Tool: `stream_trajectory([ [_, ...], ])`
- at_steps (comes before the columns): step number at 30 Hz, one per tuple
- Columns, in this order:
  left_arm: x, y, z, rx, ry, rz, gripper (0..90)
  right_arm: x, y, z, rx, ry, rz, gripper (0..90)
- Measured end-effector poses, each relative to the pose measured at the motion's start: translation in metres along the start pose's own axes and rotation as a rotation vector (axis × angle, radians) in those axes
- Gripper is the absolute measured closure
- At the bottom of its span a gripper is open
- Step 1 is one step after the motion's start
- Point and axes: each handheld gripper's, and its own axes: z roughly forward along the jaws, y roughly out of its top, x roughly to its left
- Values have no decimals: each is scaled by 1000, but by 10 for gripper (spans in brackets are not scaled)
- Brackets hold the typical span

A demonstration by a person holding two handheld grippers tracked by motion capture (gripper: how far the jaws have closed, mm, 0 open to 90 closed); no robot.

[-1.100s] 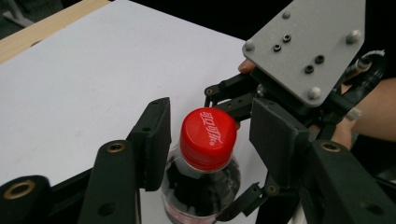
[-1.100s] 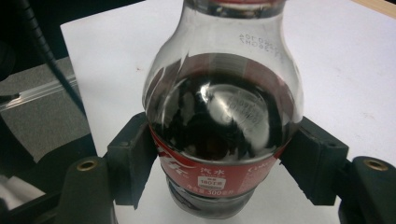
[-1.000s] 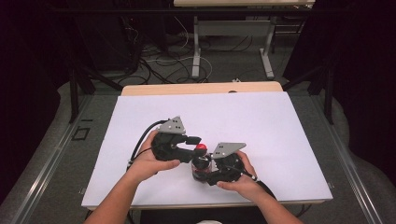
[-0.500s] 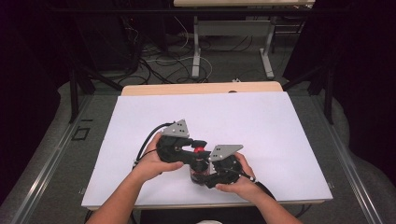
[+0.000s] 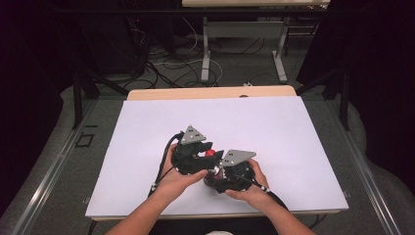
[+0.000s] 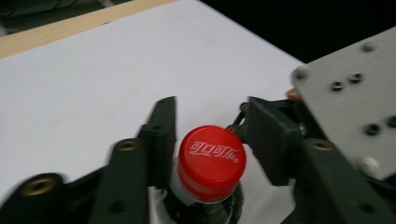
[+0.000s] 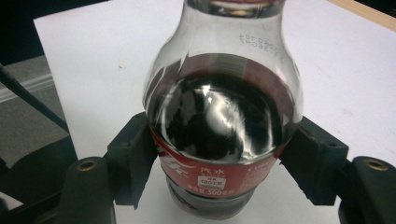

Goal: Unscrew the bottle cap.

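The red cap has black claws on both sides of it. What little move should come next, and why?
Probably close the left gripper on the red cap. Its jaws sit on either side of the cap, the left one close against it and the right one a small gap away. The right gripper already clamps the cola bottle around its label, so the bottle looks steady enough for a twist after that.

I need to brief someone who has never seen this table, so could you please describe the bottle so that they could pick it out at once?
On the white table cover, look near its front edge, where the two hands meet. Between them stands the bottle, clear plastic holding dark drink, with a red label and a red cap. The cap is the one red spot among the black grippers.
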Motion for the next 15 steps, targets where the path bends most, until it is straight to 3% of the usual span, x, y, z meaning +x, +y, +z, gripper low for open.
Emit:
stream_trajectory([
  [5, 16, 3, -11, -13, -85, 27, 435, -3, 0, -2, -13, 16, 18, 308],
  [7, 24, 4, -15, 11, -153, 46, 435, -4, 0, -3, -17, 31, 19, 308],
  [8, 26, 3, -15, 0, -174, 60, 439, -3, 1, -3, -16, 41, 22, 308],
  [12, 37, 3, -15, 44, -271, 132, 480, -3, 1, -2, -13, 67, 12, 308],
  [15, 42, 1, -11, 47, -351, 148, 511, -3, 1, -1, -9, 97, 7, 308],
])
